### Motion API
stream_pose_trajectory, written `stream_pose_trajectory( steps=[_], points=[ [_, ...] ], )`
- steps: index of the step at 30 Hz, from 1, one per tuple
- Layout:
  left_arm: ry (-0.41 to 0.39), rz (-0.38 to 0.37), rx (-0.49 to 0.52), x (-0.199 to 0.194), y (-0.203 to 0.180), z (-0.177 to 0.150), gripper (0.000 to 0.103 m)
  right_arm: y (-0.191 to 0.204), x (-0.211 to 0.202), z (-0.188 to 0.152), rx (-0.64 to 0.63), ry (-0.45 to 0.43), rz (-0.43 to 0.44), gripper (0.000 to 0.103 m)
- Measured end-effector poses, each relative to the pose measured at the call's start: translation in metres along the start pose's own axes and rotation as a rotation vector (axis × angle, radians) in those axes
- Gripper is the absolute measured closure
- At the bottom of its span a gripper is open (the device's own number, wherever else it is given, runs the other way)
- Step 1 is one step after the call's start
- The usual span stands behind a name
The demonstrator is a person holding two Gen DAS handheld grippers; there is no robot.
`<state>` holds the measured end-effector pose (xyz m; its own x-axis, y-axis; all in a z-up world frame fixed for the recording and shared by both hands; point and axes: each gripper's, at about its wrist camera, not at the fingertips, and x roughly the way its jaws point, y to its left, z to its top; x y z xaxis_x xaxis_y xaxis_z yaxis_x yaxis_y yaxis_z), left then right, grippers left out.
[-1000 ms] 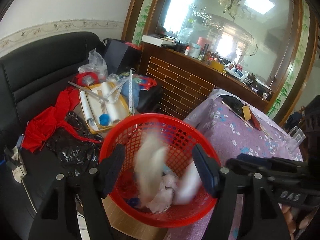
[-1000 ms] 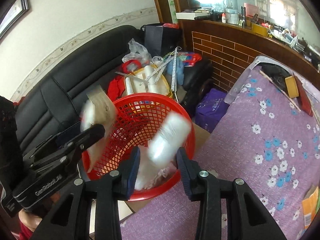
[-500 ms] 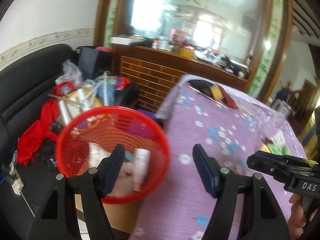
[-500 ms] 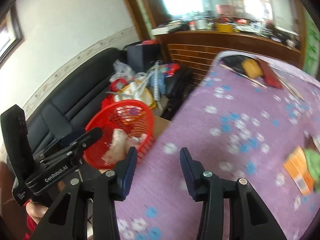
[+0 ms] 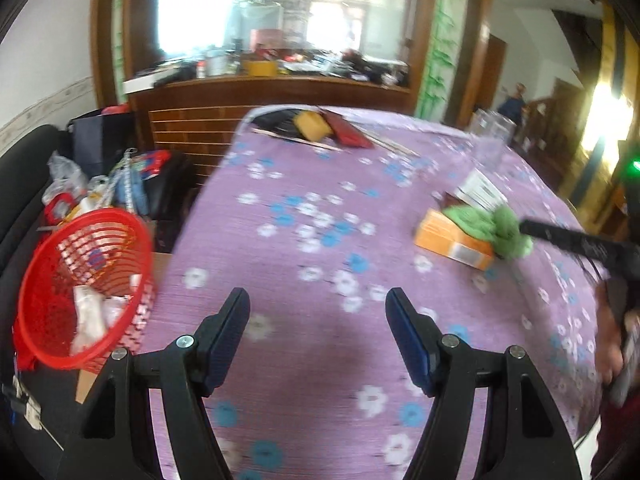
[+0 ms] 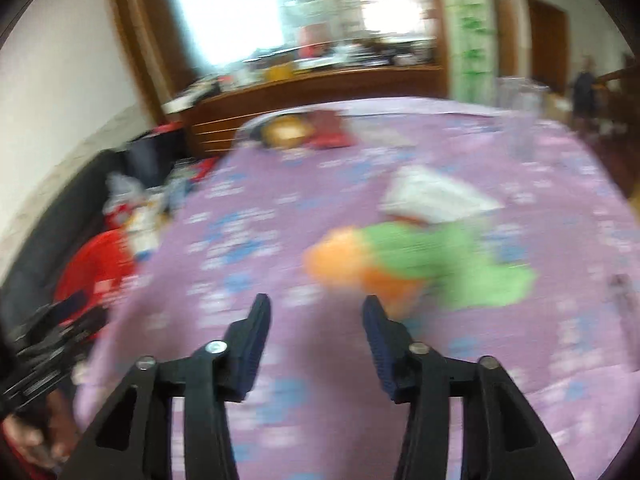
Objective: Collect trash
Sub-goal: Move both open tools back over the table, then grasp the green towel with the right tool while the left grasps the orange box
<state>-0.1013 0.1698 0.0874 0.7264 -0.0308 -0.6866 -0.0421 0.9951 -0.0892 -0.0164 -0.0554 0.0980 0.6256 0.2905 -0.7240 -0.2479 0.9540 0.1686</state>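
We see our left gripper [image 5: 318, 336] gaping wide and empty above the purple flowered tablecloth [image 5: 312, 208]. Our right gripper [image 6: 316, 336], jaws just opening, holds nothing near a crumpled green wrapper [image 6: 452, 264] lying on an orange cardboard box [image 5: 448, 240]. The red plastic mesh basket [image 5: 52, 280] of trash sits beside the table's left edge.

Matt purple floral cloth [image 5: 320, 240], red plastic mesh basket [image 5: 36, 280], cardboard box [image 5: 448, 240].
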Motion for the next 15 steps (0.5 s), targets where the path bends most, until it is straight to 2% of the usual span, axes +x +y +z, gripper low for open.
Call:
stream_pose_trajectory(
  steps=[3,4,8,12,15],
  points=[
    [0.033,-0.037,0.018,0.007,-0.018,-0.002,0.034,-0.04,0.016,0.013,-0.012,0.002,-0.126,0.041],
    [0.038,-0.044,0.026,0.008,-0.022,-0.003,0.034,-0.049,0.023,0.016,-0.017,0.014,-0.135,0.041],
    [0.048,-0.045,0.065,0.011,-0.039,-0.005,0.034,-0.07,0.05,0.019,-0.019,0.079,-0.061,0.041],
    [0.062,-0.042,0.076,0.016,-0.045,-0.007,0.034,-0.072,0.069,0.017,-0.028,0.093,-0.097,0.041],
    [0.064,-0.04,0.076,0.018,-0.044,-0.007,0.034,-0.073,0.079,0.016,0.013,0.107,-0.065,0.054]
  ],
)
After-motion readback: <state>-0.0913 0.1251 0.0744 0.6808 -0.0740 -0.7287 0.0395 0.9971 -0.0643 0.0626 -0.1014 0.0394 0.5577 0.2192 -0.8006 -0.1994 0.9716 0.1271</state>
